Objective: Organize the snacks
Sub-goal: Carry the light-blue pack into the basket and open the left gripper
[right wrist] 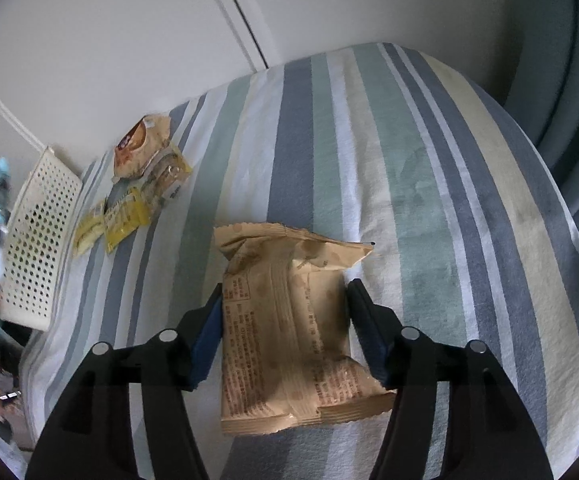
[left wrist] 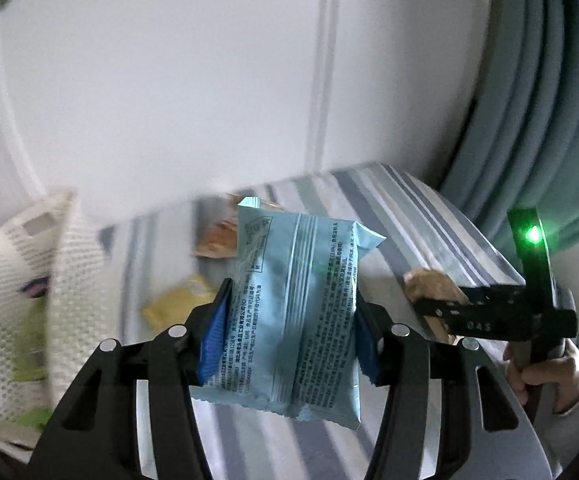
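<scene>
The left gripper point(left wrist: 289, 334) clamps a pale blue snack packet point(left wrist: 295, 312) by its sides, held above the striped cloth point(left wrist: 401, 208); the right gripper point(right wrist: 285, 334) pinches a tan packet point(right wrist: 289, 328) likewise. Farther off lie the white perforated basket point(right wrist: 35, 240) and loose yellow packets point(right wrist: 125, 216). Slick, puffy wrappers gripped low could slide free mid-carry and miss the basket.

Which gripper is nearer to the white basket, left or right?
Left. The left gripper, holding the blue packet, is just beside the white basket; the right gripper is farther across the bed.
</scene>
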`<state>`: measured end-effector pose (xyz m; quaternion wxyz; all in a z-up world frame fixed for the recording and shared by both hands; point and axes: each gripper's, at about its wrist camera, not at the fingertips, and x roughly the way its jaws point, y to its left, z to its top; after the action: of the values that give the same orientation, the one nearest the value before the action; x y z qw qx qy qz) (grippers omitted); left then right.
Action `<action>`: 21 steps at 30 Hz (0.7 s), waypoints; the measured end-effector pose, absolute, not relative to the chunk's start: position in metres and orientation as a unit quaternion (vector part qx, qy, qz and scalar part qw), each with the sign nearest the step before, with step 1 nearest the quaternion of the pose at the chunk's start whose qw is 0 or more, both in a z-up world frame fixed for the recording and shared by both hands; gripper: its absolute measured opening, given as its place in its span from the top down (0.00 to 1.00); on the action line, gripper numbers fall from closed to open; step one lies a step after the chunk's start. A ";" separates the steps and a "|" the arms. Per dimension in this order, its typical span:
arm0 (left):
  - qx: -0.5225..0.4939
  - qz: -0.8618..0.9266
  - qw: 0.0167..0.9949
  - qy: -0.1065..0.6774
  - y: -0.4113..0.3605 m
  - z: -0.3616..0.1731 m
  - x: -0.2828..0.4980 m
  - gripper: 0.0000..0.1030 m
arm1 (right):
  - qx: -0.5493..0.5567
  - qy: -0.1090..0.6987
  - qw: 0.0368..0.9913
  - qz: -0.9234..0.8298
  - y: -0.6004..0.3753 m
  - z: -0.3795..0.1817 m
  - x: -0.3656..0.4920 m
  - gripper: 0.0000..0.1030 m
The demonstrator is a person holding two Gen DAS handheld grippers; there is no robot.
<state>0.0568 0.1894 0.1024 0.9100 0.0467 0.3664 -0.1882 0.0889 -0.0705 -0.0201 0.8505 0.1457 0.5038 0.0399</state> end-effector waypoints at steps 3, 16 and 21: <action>0.032 -0.159 0.922 0.352 0.215 0.114 0.052 0.47 | 0.133 0.507 0.851 0.036 -0.067 -0.020 0.091 0.40; -0.057 0.017 0.942 0.329 0.367 0.122 0.048 0.46 | 0.095 0.515 0.852 0.024 -0.059 -0.021 0.093 0.40; -0.089 0.062 0.938 0.328 0.399 0.114 0.048 0.02 | 0.081 0.518 0.851 0.019 -0.056 -0.020 0.093 0.40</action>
<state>0.0480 0.3995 0.1144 0.9384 -0.0894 0.3281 0.0616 0.0927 -0.0555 -0.0202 0.8514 0.0813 0.5178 0.0194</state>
